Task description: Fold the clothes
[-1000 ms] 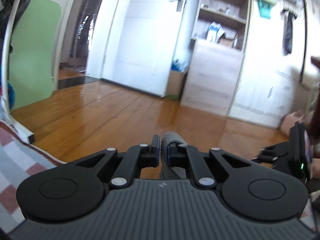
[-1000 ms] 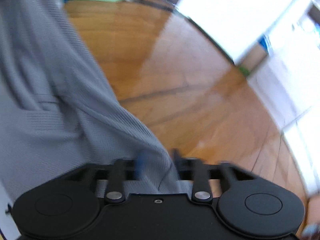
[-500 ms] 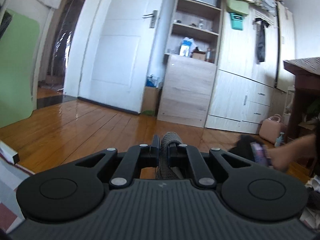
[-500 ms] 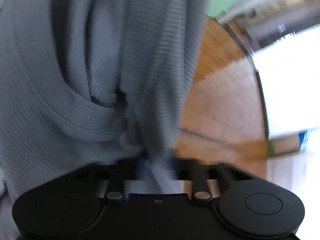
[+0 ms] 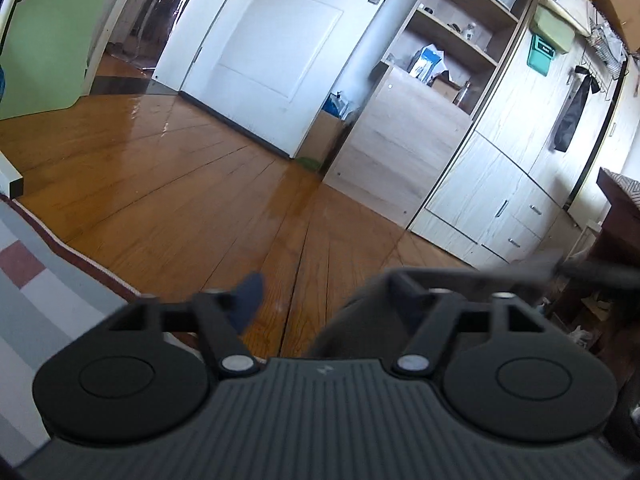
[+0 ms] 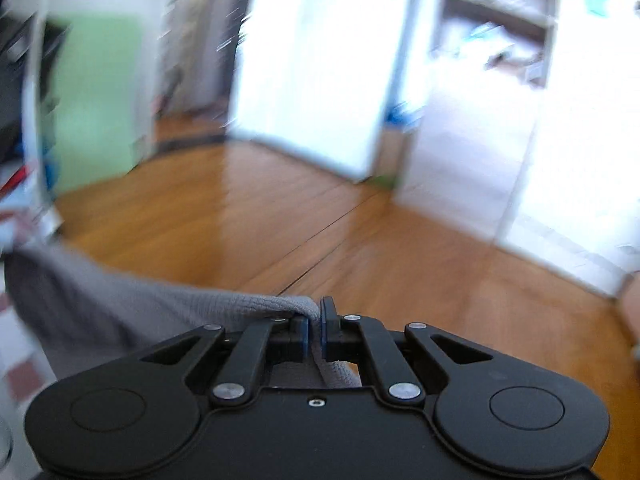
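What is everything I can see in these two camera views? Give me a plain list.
grey garment: one, grey knit, trailing left from the right gripper
wooden floor: one, orange-brown, across both views
door: one, white, far wall
shelf unit: one, pale wood, right of the door
cardboard box: one, brown, on the floor by the door
green panel: one, light green, far left
checked cloth: one, grey, white and red, lower left
left gripper: one, black, jaws just opened, nothing pinched
right gripper: one, black, shut on the garment
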